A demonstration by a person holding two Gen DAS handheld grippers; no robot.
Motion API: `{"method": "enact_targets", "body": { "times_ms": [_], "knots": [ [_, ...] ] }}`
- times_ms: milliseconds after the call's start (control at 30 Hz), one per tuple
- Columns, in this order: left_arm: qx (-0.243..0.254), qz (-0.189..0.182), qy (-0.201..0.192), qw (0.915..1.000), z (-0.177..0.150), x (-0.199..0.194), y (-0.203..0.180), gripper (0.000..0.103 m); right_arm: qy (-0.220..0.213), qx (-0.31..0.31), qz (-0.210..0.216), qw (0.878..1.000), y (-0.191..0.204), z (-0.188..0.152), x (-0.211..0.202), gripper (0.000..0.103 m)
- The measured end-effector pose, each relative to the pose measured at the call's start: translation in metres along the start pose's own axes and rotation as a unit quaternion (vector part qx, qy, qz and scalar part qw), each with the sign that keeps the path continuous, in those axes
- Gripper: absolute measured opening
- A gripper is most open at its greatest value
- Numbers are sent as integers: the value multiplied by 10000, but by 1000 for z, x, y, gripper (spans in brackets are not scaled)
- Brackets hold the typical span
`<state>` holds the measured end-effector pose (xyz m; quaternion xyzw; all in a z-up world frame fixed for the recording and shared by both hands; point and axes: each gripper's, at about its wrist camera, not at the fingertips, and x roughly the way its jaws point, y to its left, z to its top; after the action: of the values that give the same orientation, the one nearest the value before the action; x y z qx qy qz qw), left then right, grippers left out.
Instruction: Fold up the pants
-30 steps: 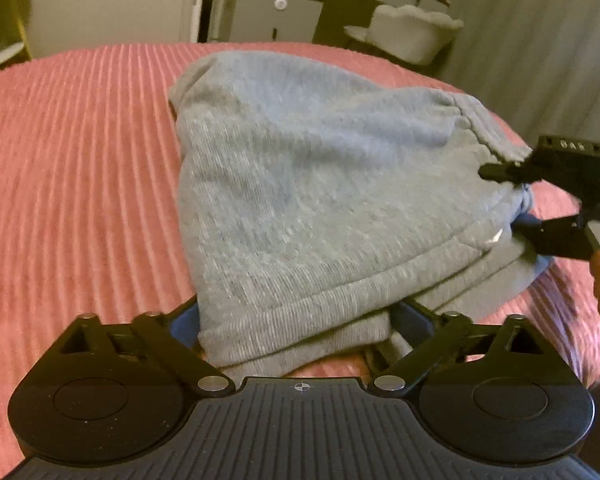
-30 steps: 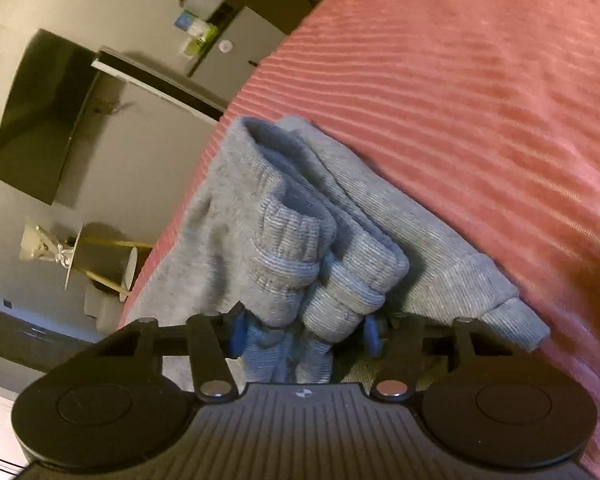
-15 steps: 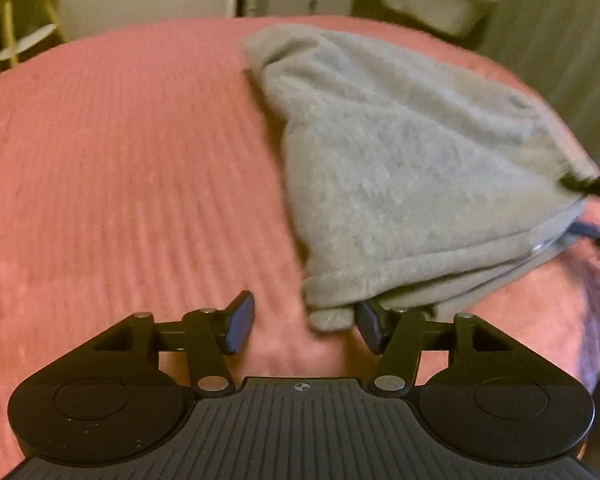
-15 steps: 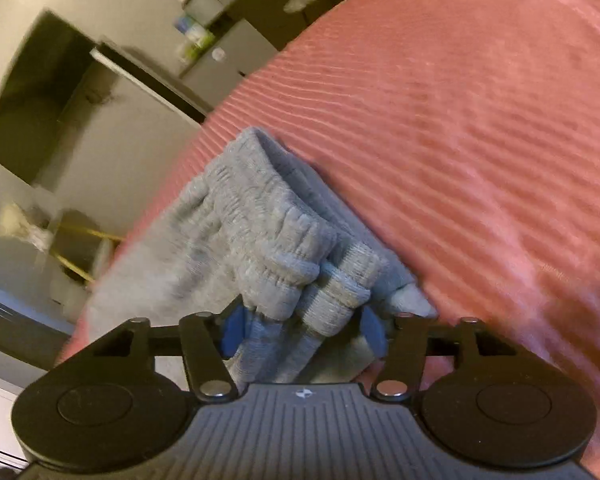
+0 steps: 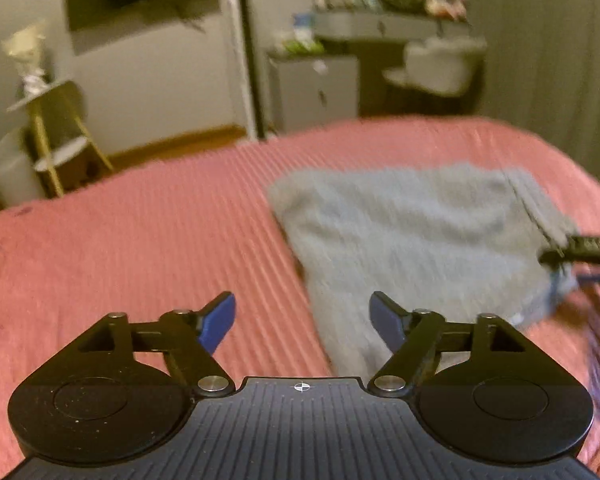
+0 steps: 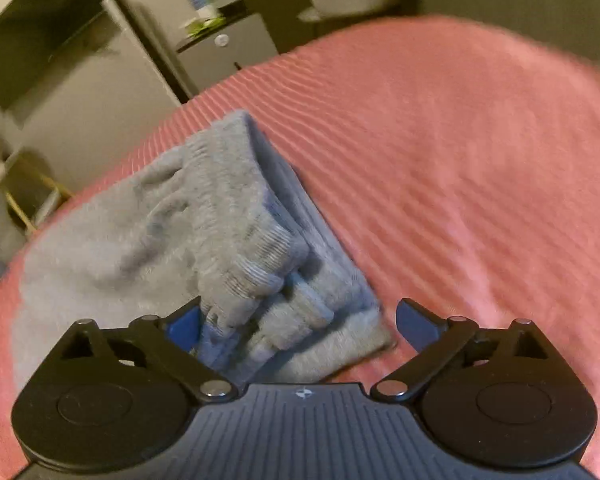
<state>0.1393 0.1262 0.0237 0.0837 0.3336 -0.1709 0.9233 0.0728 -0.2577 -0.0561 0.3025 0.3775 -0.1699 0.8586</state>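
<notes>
The grey pants (image 5: 412,240) lie folded in a compact stack on the pink ribbed bedspread (image 5: 140,240). My left gripper (image 5: 302,320) is open and empty, raised above the bed at the stack's near left corner. In the right wrist view the pants (image 6: 172,232) show their ribbed cuffs (image 6: 260,272) on top at the near end. My right gripper (image 6: 298,320) is open with its jaws wide; the cuff end lies between them, not pinched. The right gripper also shows at the right edge of the left wrist view (image 5: 580,248).
A gold side table (image 5: 56,128) stands at the far left beyond the bed. A grey cabinet (image 5: 316,88) and a white chair (image 5: 440,64) stand past the bed's far edge. A curtain (image 5: 552,60) hangs at the right. Bare bedspread (image 6: 460,160) lies right of the stack.
Both grippers have opened and let go of the pants. My left gripper has pulled back and risen to the left. My right gripper has drawn back slightly from the cuffs.
</notes>
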Motion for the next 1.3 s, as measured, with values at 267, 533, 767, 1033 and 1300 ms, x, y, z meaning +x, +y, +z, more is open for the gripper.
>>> {"method": "enact_targets", "body": {
  "times_ms": [267, 533, 767, 1033, 1300],
  "knots": [
    [-735, -1194, 820, 9867, -17, 94, -3, 86, -878, -342, 392, 9948, 12, 14, -27, 99],
    [-1484, -1095, 297, 9824, 14, 69, 48, 94, -425, -140, 270, 9986, -7, 3, 0, 99],
    [-1731, -377, 1128, 9777, 63, 199, 66, 82, -332, 134, 402, 9985, -21, -6, 4, 99],
    [-677, 791, 881, 9907, 92, 210, 43, 88, -345, -62, 408, 9985, -12, 0, 1, 99],
    [787, 2784, 1474, 9458, 71, 246, 21, 44, -248, 126, 411, 9988, -15, 2, -3, 99]
  ]
}}
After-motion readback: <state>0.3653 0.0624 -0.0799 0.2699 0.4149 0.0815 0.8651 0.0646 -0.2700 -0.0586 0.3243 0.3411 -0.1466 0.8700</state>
